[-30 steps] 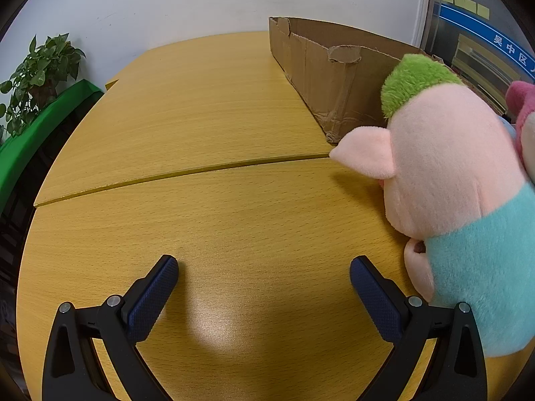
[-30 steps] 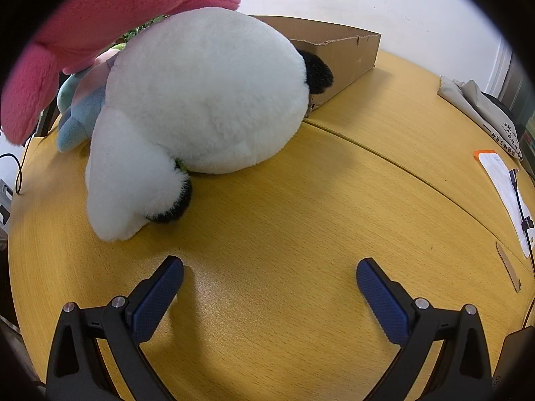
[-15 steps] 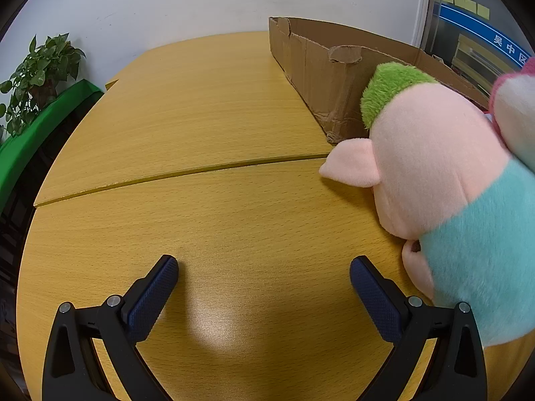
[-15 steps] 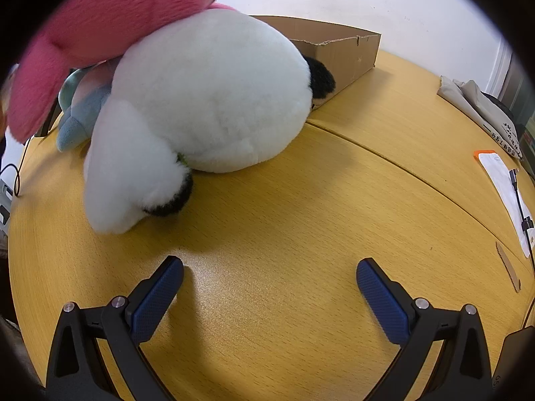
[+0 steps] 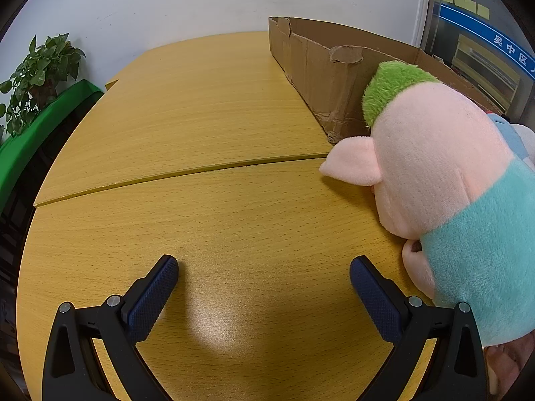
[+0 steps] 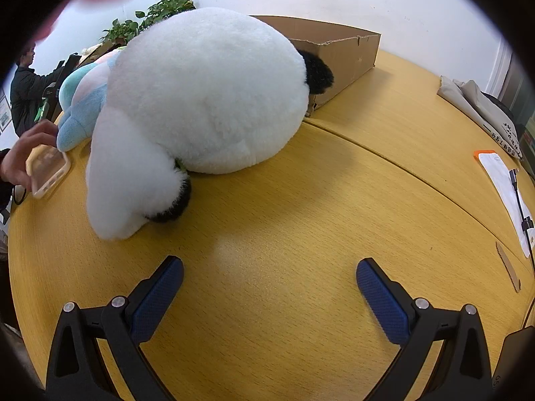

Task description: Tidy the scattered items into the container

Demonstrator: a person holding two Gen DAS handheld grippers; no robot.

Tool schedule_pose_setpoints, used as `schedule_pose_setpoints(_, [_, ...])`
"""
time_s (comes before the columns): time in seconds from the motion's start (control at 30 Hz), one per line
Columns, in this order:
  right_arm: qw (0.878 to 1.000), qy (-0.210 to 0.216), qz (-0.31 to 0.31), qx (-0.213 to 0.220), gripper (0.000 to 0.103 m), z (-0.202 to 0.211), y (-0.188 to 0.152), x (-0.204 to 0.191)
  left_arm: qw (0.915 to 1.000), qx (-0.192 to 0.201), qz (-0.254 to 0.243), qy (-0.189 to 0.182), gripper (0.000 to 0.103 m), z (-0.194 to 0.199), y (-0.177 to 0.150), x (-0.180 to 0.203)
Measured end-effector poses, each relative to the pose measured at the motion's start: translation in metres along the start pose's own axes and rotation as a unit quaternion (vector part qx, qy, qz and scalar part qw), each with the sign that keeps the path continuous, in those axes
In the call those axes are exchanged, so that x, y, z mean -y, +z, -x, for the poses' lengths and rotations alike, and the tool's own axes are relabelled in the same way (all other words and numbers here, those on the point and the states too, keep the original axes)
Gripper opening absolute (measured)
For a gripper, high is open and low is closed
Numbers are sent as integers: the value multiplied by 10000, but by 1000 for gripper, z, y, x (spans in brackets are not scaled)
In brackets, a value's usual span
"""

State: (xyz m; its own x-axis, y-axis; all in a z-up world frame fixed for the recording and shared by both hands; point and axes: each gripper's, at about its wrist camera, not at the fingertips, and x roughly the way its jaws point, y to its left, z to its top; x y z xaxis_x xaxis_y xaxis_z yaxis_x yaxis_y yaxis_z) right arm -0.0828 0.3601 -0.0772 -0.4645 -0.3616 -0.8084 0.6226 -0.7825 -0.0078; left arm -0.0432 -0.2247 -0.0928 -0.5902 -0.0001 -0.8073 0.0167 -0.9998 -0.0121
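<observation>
Nothing is gripped: left gripper (image 5: 264, 275) and right gripper (image 6: 270, 275) gape empty. Pig plush (image 5: 444, 180) at frame right, panda plush (image 6: 200, 100) upper left, beside the cardboard box (image 6: 337, 51); next, probably approach a plush

Both wrist views look low and forward across the worktop (image 5: 207, 107), sharing the cardboard box (image 5: 321, 67) beyond close plush toys.

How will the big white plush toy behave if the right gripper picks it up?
The white plush toy looks soft and fluffy, so it probably squashes and sags. It is likely light for its bulk. It looks wider than the open right gripper, so grabbing its limb may work better.
</observation>
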Motion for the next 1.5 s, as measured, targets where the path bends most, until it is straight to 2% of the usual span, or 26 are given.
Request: schedule_pose_setpoints(1.5, [10000, -4, -6, 1, 103, -1, 0, 0, 9999, 3, 90, 66, 103, 0, -1, -1])
